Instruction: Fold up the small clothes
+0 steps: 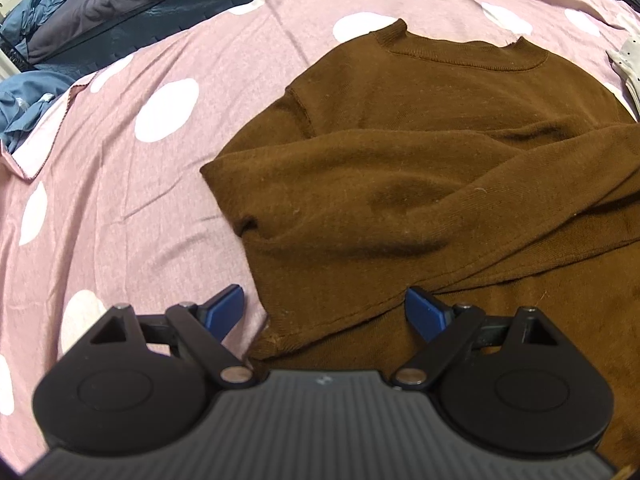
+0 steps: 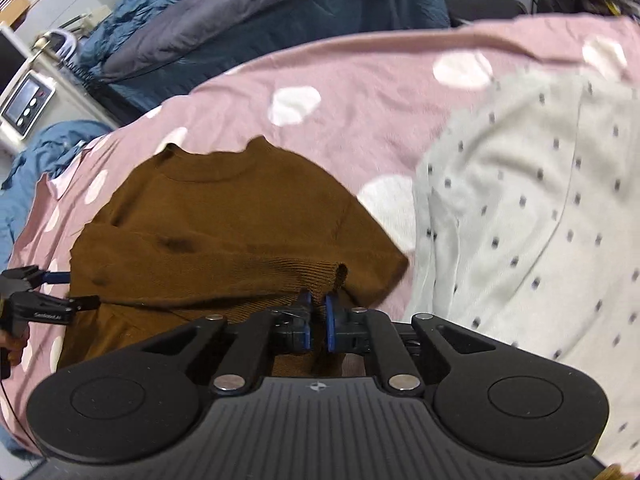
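The right gripper pinches the ribbed cuff of the brown sweater, sleeves crossed over its chest; the left gripper gapes wide at its hem.

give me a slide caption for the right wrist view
Right claw shut on the brown sweater sleeve cuff, folded across its body on a pink polka-dot sheet.

Bare pink dotted sheet left of the brown sweater and beyond its collar gives free passage. White spotted garment just beside sweater's right edge blocks that side. Blue-grey bedding piled past the sheet's far edge.
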`<state>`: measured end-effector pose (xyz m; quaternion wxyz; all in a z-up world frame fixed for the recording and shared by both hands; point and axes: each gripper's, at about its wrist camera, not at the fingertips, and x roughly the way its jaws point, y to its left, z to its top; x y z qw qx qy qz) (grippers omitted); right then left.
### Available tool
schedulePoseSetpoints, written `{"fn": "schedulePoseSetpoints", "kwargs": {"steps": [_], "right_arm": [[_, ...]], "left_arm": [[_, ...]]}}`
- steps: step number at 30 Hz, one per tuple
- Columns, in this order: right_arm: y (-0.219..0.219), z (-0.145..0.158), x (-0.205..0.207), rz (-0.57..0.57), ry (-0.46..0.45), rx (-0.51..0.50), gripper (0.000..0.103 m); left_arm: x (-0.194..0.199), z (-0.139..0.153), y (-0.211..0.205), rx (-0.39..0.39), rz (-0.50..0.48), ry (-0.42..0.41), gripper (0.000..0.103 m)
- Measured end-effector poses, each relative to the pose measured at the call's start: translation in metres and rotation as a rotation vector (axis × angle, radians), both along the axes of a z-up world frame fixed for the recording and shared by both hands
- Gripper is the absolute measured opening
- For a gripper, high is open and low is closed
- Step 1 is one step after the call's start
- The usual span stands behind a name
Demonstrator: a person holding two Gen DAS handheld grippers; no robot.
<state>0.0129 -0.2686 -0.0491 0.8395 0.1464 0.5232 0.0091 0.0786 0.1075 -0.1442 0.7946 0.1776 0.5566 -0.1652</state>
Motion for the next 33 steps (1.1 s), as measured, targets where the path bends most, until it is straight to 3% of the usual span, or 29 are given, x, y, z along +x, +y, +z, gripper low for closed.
{"fn": "schedulePoseSetpoints", "kwargs": {"steps": [9,17,20,24,27,33], "right_arm": [[-0.005,0.038,0.045,0.107,-0.137,-0.035,0.013],[-0.001,-0.01,-0.015,0.212,0.02,0.048,0.013],[0.001,-0.024,-0.038,0.272,0.065,0.012,0.013],[-0.006,-0.029,-0.051,0.242,0.07,0.026,0.013],[-0.007,-0.024,-0.049,0.228,0.053,0.031,0.013],[-0.02,-0.006,-0.049,0.139,-0.009,0.208,0.013]], "left_arm": [[0.002,0.0,0.002,-0.015,0.031,0.009,0.089],[-0.001,-0.002,0.023,-0.021,0.063,0.039,0.089],[0.0,0.0,0.034,-0.033,0.081,0.055,0.089],[0.001,0.009,0.044,-0.054,0.088,0.061,0.089],[0.0,0.018,0.046,-0.113,0.086,0.063,0.089],[-0.011,0.023,0.03,-0.084,0.004,0.02,0.089]]}}
